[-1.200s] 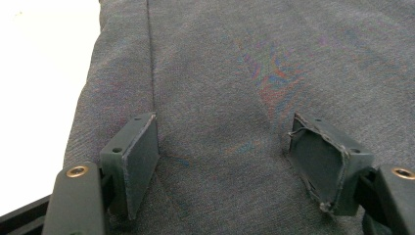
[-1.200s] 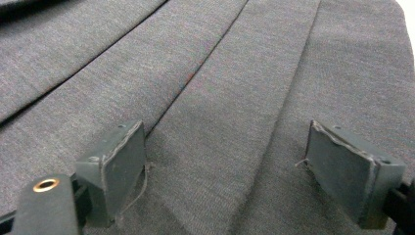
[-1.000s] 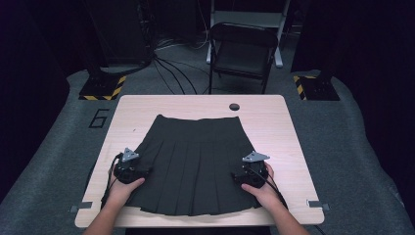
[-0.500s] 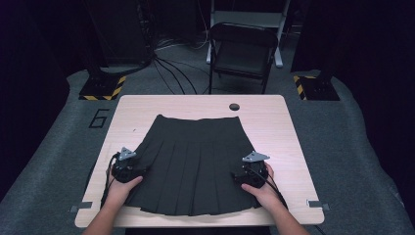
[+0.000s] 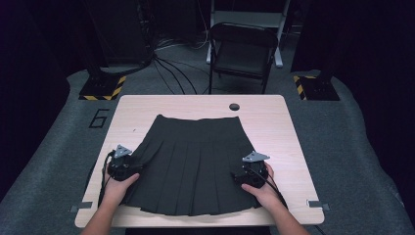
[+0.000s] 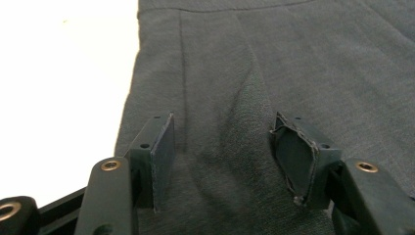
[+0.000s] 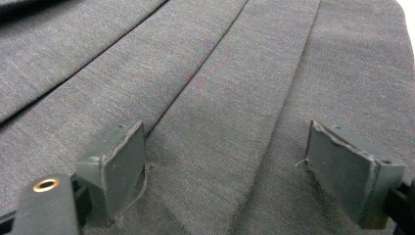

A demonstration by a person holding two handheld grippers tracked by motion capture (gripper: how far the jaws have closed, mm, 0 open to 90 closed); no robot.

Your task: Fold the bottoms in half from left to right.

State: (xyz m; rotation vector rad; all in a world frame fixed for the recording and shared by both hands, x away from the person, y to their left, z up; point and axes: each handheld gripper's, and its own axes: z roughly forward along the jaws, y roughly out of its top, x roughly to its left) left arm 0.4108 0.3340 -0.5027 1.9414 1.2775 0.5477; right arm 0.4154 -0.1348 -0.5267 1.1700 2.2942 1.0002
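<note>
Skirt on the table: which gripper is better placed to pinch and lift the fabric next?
Probably the left gripper. Its jaws have just been closing and a raised ridge of the skirt sits between them, not yet pinched. The right gripper stands open over flat pleats, with nothing gathered between its jaws.

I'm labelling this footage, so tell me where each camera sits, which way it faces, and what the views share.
High view: fixed above the near table edge, looking forward and down; shows both forearms, left gripper, right gripper.
Left gripper view: rides the left gripper, looking along its open jaws, which have just been closing, fabric bunched between them.
Right gripper view: rides the right gripper, jaws open over pleats.
Shared: the black pleated skirt.
</note>
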